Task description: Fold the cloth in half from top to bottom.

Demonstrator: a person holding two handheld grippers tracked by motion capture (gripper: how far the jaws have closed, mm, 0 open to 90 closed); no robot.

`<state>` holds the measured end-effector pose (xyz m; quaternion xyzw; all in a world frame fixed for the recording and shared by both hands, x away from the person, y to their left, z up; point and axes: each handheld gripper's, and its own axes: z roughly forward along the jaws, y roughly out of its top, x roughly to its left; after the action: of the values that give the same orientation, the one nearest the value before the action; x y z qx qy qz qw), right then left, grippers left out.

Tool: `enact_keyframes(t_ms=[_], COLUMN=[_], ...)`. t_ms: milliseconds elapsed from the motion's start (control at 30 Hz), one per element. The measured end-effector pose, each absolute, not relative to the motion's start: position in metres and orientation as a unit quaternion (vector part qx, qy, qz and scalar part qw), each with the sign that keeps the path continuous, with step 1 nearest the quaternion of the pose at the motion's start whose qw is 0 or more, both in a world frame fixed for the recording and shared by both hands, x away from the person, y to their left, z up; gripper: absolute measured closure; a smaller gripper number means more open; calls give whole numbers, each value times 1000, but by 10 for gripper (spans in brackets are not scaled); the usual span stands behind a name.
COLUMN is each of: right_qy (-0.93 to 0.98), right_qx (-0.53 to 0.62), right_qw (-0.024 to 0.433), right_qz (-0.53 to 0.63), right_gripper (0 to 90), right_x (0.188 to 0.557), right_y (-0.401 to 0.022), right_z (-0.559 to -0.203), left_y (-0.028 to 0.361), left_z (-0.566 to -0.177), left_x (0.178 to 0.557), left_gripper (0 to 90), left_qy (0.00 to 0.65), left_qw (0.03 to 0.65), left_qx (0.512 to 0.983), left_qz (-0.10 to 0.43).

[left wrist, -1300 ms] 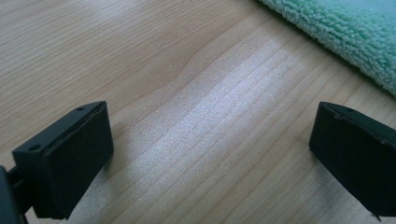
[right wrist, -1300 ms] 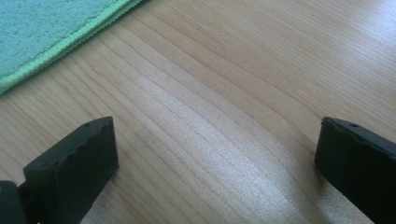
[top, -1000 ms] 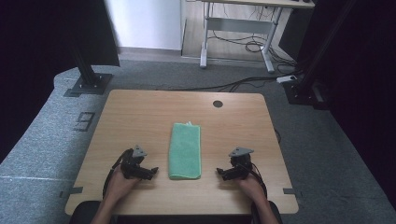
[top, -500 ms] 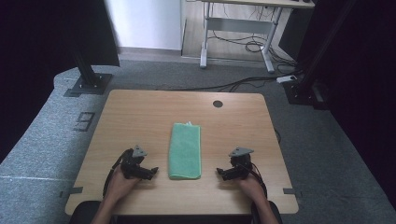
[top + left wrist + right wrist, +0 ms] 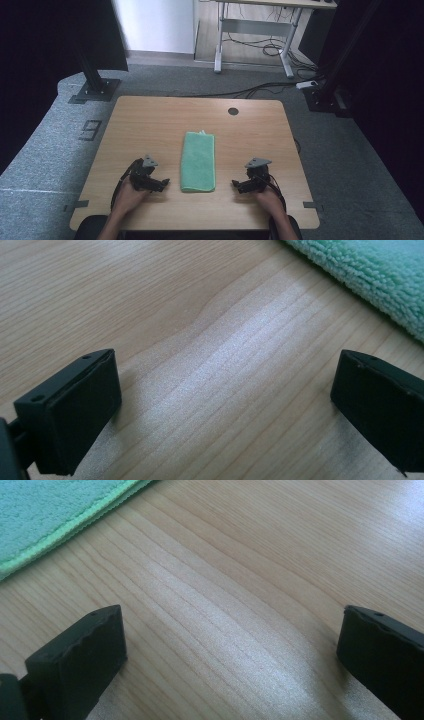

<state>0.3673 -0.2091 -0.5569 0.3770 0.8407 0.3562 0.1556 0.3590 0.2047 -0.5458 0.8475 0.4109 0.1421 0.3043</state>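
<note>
A folded green towel [image 5: 198,161] lies lengthwise in the middle of the wooden table [image 5: 150,120]. My left gripper [image 5: 162,184] rests on the table just left of the towel's near end, open with nothing between its jaws. My right gripper [image 5: 236,186] rests to the right of the towel, also open and empty. In the left gripper view [image 5: 225,405] the towel [image 5: 370,275] edge shows at the upper right, over bare wood. In the right gripper view [image 5: 230,650] the towel [image 5: 50,515] corner shows at the upper left.
A round cable hole [image 5: 233,111] sits near the table's far edge. Black stand bases [image 5: 92,90] and cables [image 5: 260,50] lie on the grey floor beyond the table. A desk frame [image 5: 252,30] stands farther back.
</note>
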Motion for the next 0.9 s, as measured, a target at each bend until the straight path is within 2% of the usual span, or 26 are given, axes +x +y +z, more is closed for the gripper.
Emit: enact_keyframes(t_ms=[533,900], right_qy=[841,841], right_qx=[377,377], right_qw=[156,156], right_qz=[356,356], right_gripper=[0,0], right_x=[367,367], right_y=[-209,-209], right_z=[-557,-557], left_y=[185,160], left_z=[-525,-512], left_x=[381,413], left_gripper=[13,44], left_qy=[411,412], left_qw=[328,344], left_qx=[838,829], left_qz=[149,160])
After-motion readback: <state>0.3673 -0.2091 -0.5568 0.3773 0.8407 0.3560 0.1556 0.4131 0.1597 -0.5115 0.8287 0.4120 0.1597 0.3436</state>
